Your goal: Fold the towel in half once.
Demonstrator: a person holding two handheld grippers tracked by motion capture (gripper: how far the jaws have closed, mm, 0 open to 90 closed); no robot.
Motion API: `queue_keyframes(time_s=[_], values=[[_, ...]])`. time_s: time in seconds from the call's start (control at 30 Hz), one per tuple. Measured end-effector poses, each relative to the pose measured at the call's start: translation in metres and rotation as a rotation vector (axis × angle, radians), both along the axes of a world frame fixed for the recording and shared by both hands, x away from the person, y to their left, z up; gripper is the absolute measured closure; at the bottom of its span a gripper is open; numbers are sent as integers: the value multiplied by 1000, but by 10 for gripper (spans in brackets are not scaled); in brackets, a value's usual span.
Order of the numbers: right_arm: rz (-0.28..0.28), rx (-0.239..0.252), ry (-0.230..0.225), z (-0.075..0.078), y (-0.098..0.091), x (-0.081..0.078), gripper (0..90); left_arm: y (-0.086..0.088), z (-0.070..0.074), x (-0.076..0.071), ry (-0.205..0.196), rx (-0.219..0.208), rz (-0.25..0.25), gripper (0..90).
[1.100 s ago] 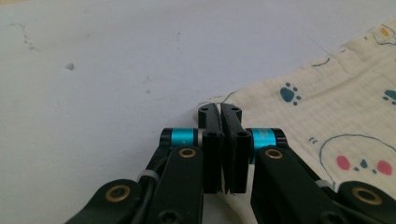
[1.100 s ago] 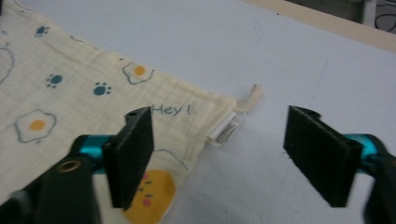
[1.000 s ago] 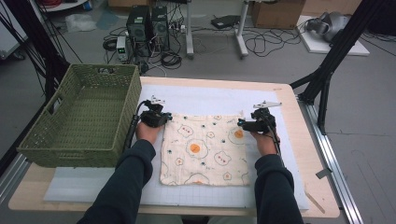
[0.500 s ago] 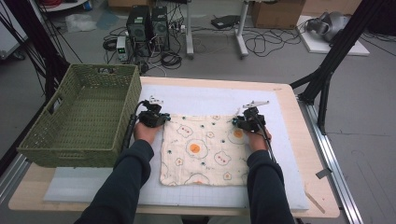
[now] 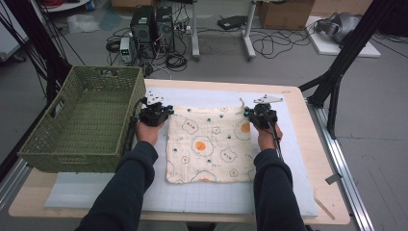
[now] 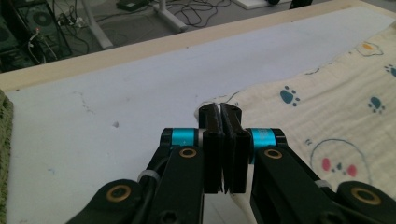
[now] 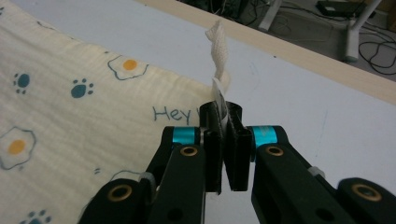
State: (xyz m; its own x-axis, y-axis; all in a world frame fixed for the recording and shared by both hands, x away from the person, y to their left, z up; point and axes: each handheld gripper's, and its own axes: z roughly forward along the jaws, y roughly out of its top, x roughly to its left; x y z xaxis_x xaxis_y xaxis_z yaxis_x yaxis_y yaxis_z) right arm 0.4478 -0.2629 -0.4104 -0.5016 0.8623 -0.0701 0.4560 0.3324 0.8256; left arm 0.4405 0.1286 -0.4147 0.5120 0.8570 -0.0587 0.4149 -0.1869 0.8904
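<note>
High view: cloth (image 5: 209,144) spread flat on the worktop (image 5: 308,144) mat, basket (image 5: 82,120) at left; left gripper (image 5: 155,111) and right gripper (image 5: 261,113) parked at the two far corners.

Left gripper view: jaws pressed together on the far-left corner, only a sliver of hem caught. Likely to slip out on lifting.

Right gripper view: jaws just closed, clamped on the far-right corner, a twisted tab (image 7: 218,46) sticking up. Uneven pull between hands could skew or drop the cloth.
</note>
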Motion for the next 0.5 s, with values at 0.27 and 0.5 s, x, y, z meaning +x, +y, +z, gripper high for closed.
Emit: queue_keyframes(time_s=[0.27, 0.5], values=[[61, 23, 8, 0, -4, -18, 876, -5, 10, -15, 12, 48, -42, 871], [81, 47, -1, 0, -12, -42, 875, -4, 10, -42, -31, 16, -97, 872]])
